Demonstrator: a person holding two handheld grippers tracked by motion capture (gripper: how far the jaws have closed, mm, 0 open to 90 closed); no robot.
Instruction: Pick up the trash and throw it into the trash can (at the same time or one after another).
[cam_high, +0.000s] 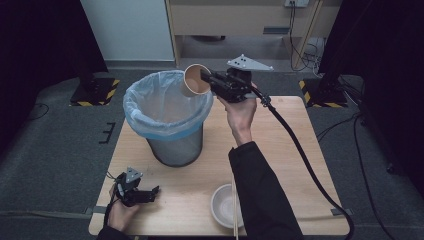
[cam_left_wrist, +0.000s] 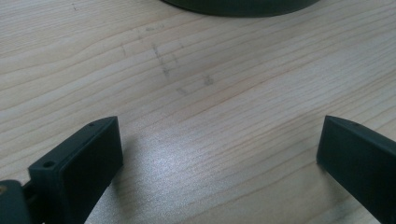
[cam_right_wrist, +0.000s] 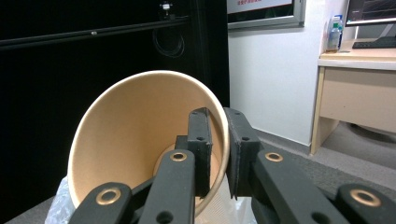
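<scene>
Clearly the work in hand is throwing away a paper cup (cam_high: 195, 80). The right gripper (cam_high: 206, 79) holds it tipped on its side just above the far rim of the bin (cam_high: 175, 150), mouth turned toward the camera, so it can drop into the liner. In the right gripper view the jaws pinch the cup's thin wall, one inside and one outside, nearly closed on it. The cup (cam_right_wrist: 140, 135) is a tan, smooth cone with a rolled lip. The bin is dark wire mesh lined with a crinkled pale-blue bag (cam_high: 160, 107), standing toward the bench's (cam_high: 285, 150) far left. The left gripper (cam_high: 150, 194) rests at the near left corner, jaws wide and empty over bare, pale wood grain. A white bowl (cam_high: 222, 205) with a thin stick sits at the near edge.
</scene>
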